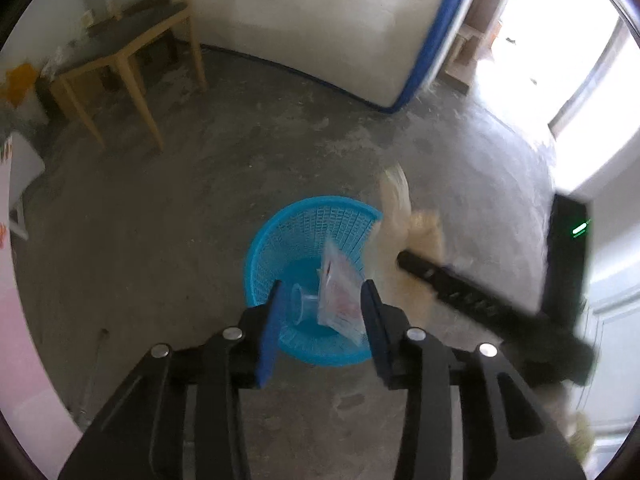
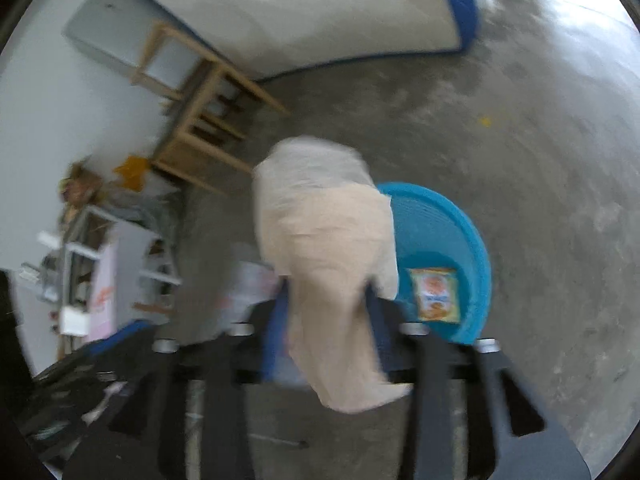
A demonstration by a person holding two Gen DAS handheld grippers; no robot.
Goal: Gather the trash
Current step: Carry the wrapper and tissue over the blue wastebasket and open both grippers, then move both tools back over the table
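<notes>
The left gripper (image 1: 322,300) is pointed steeply downward, its black linkage filling the bottom of its own view from about 5 to 7 o'clock. Its blue-padded fingers (image 1: 270,332) are held apart, a clear gap being seen between them. The right gripper (image 2: 326,320) is likewise angled down and its jaws are parted (this view is heavily blurred). In the left view, the right gripper's black body is seen at about 3 o'clock.

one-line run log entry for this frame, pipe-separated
phase: dropping trash | left gripper: open, plastic packet falling between fingers | right gripper: open, beige bag between fingers | target: blue basket on floor, clear cup inside
</notes>
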